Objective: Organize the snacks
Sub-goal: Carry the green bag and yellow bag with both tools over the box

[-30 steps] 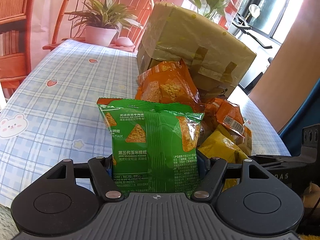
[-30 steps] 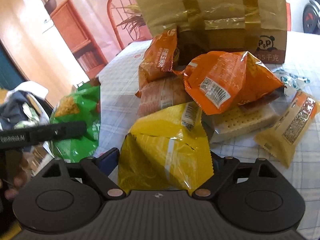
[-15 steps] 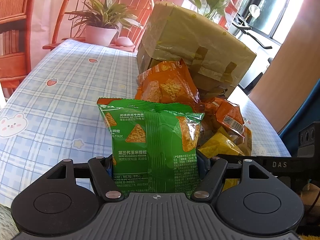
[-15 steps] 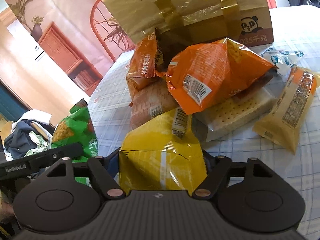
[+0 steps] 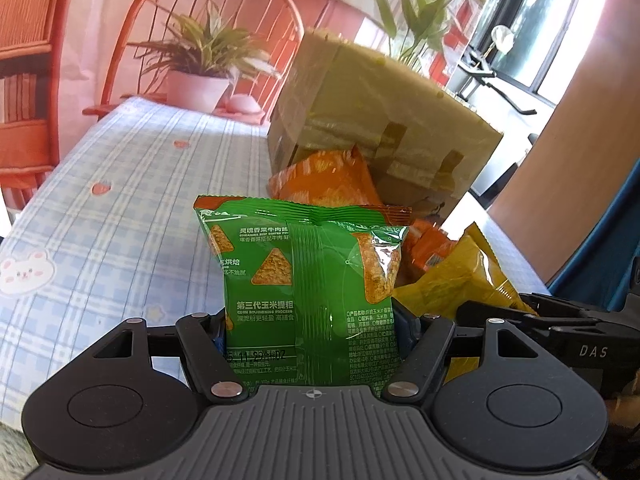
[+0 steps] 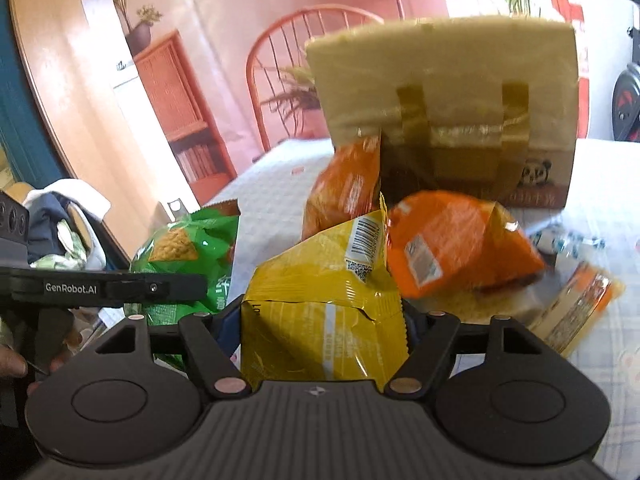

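Observation:
My left gripper (image 5: 311,330) is shut on a green corn-chip bag (image 5: 304,280), held upright over the table's near edge. That green bag (image 6: 188,248) also shows at the left of the right wrist view, beside one left finger (image 6: 120,286). The jaws of my right gripper (image 6: 320,320) are closing, with a yellow snack bag (image 6: 320,280) pinched between the pads and raised off the pile. The same yellow bag (image 5: 460,276) appears to the right of the green one. Two orange bags (image 6: 452,248) (image 6: 344,192) lie behind it.
A taped cardboard box (image 6: 440,80) with a panda print stands behind the pile on the blue checked tablecloth (image 5: 120,220). A cracker pack (image 6: 472,300), a small orange-yellow pack (image 6: 576,312) and a blue-white wrapper (image 6: 560,240) lie right. A potted plant (image 5: 196,88) and a red chair (image 5: 200,8) are at the far end.
My right gripper's jaws narrowed onto the yellow bag and lifted it off the pile, rolling slightly. The left gripper kept still with the green bag.

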{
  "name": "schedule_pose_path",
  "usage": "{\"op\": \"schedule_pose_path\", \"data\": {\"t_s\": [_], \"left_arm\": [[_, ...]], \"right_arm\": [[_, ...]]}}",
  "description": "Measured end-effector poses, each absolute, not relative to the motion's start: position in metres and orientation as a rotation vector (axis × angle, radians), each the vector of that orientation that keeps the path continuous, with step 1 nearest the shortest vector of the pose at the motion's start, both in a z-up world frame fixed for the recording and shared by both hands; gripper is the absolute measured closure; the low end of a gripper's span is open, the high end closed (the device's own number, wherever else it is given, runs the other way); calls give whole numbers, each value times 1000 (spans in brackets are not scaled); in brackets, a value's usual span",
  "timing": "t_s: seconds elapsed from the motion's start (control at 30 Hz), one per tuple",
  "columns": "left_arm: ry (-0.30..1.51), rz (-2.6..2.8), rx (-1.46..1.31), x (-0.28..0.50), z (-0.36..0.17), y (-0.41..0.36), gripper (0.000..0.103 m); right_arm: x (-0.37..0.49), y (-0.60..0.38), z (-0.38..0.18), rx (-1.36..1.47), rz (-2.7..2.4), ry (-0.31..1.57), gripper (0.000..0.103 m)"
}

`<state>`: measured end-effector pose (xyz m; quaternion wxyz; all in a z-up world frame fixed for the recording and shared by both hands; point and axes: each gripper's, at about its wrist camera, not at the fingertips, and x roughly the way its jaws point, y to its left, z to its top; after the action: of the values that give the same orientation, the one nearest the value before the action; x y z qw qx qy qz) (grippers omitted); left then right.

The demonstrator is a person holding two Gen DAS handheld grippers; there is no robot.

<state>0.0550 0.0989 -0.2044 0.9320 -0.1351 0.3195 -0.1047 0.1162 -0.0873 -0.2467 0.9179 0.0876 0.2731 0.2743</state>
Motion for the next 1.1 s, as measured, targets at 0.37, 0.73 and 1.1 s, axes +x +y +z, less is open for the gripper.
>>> {"op": "schedule_pose_path", "data": {"t_s": [0.37, 0.73, 1.1], "left_arm": [[522, -252, -231, 83, -148, 83, 30], [387, -257, -210, 126, -82, 62, 30], [347, -269, -171, 174, -40, 40, 29]], "right_arm": [[129, -126, -198, 238, 507, 403, 29], [165, -179, -131, 222, 416, 225, 29], [211, -206, -94, 191, 388, 160, 29]]}}
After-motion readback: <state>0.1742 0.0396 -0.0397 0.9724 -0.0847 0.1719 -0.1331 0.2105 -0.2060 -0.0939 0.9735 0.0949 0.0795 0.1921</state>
